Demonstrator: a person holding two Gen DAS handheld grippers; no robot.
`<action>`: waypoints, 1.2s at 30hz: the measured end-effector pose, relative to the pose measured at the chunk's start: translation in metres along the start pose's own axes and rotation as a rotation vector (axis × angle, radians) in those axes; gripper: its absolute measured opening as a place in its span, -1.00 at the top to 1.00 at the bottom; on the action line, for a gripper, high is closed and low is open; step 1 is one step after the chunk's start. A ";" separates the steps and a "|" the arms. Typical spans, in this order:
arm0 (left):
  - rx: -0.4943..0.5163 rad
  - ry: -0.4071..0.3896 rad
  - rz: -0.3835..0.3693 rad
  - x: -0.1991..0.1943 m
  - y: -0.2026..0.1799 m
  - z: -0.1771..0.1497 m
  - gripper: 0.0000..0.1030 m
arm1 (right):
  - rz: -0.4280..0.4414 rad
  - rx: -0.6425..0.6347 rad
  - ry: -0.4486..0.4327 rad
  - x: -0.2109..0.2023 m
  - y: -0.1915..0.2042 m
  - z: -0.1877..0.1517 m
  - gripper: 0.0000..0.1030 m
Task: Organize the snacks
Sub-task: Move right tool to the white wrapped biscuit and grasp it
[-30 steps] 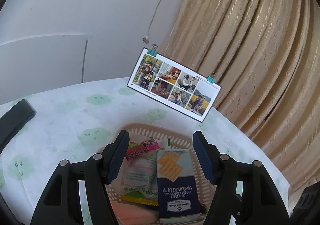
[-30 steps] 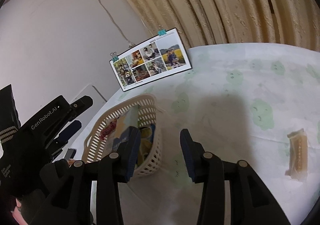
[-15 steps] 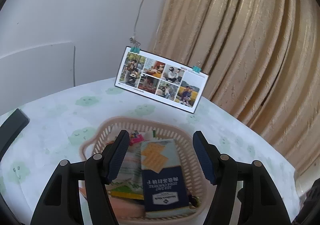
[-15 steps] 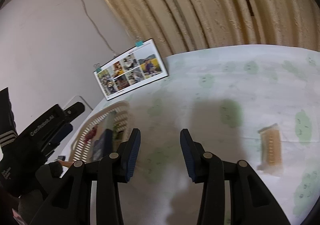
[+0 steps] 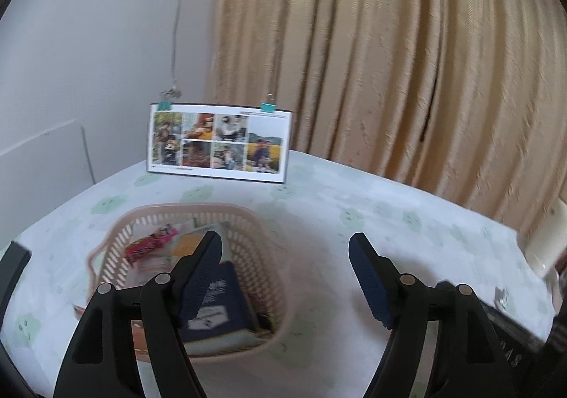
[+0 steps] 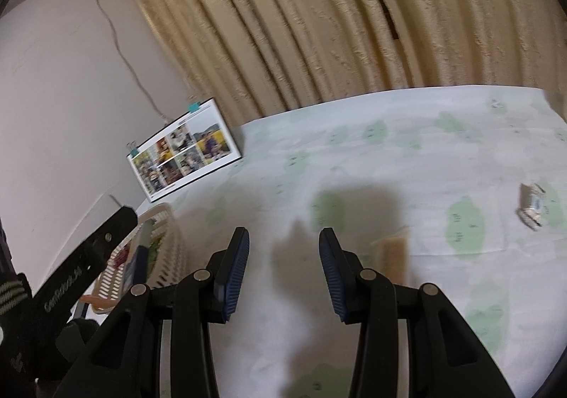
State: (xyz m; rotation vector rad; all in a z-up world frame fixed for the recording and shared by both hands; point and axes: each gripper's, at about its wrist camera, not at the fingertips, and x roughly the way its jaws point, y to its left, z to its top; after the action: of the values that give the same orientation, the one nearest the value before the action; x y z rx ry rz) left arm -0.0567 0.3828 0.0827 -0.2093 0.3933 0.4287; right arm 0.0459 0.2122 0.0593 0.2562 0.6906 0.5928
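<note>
On the tabletop (image 6: 407,164), just right of the right tongs (image 6: 283,258), lies a tan wafer packet (image 6: 393,256), blurred and partly cut off by the right-hand finger; farther right, well apart, sits a small white wrapped snack (image 6: 531,205). Both are loose on the cloud-print cloth, outside the pink basket (image 5: 248,220), which already holds a dark blue cracker pack (image 5: 226,306), a red-and-pink wrapper (image 5: 149,245) and other packets. The right tongs stand open and empty, and the left tongs (image 5: 285,270) likewise gape wide with nothing between them.

The wafer packet is probably very light, its film wrapper slick and crinkly, its contents brittle; I judge a gentle pinch across the short width near the middle suits it best, since squeezing the ends would only catch loose film and crack the biscuit. The small white snack looks lighter still and may skid on the cloth when nudged.

Compared with half a second ago, the right camera has swung rightward and lower: the wafer packet, then off to the right, now sits just beside the finger, the white snack has come into view, and the basket has slid to the left edge. The left view has also panned right, so the basket sits left of centre rather than between the fingers, and the photo card (image 5: 219,146) appears level instead of tilted
</note>
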 end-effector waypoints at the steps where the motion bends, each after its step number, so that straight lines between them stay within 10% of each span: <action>1: 0.011 0.004 -0.007 0.000 -0.003 -0.001 -0.45 | -0.009 0.007 -0.003 -0.002 -0.005 0.001 0.23; 36: 0.229 0.124 -0.193 0.008 -0.070 -0.037 -0.45 | -0.427 0.208 0.014 -0.033 -0.173 0.011 0.16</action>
State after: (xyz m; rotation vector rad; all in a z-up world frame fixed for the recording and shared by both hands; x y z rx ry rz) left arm -0.0308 0.3128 0.0535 -0.0505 0.5350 0.1786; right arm 0.1065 0.0530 0.0142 0.2876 0.7940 0.1149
